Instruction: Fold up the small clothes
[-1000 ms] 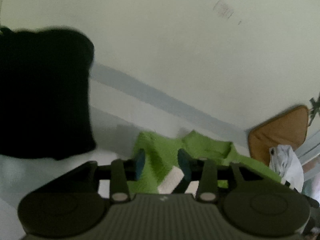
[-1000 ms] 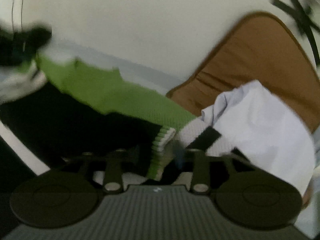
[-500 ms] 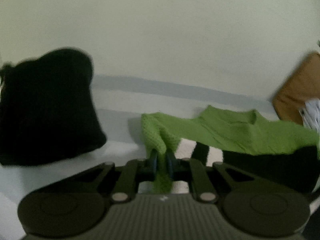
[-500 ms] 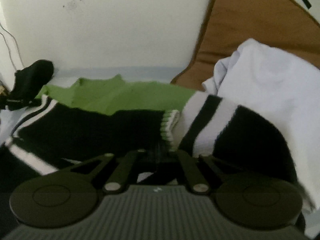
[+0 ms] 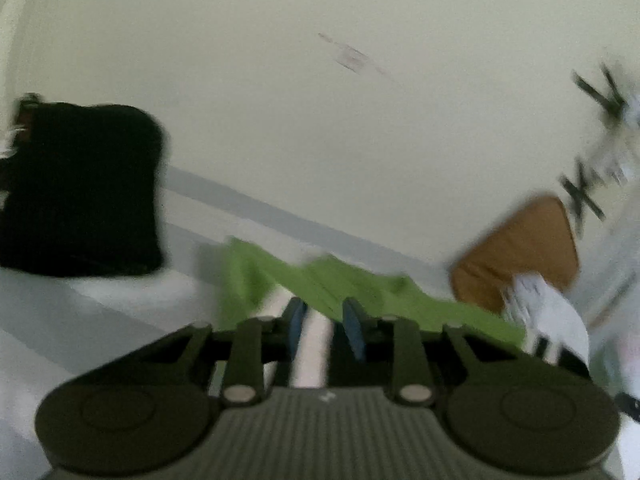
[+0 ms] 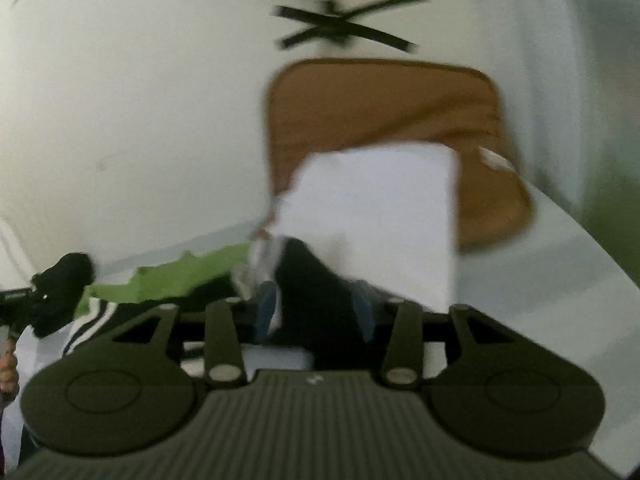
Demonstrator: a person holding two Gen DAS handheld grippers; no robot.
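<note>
A small knit sweater, green [image 5: 320,284] with black and white stripes, lies on the pale surface. In the left wrist view my left gripper [image 5: 322,326] is open just above its striped part, with nothing between the blue pads. In the right wrist view the sweater's green part [image 6: 176,280] lies at the left and a black sleeve [image 6: 316,292] runs between the fingers of my right gripper [image 6: 314,316], which stands open around it. Both views are motion-blurred.
A black cushion [image 5: 80,188] stands at the left against the cream wall. A brown cushion [image 6: 384,120] leans on the wall with a white garment [image 6: 376,216] in front of it. My left gripper [image 6: 52,292] appears at the right wrist view's left edge.
My left gripper was shut on the green fabric half a second ago and is now open. My right gripper was shut at the sleeve and has opened. Both cameras have tilted.
</note>
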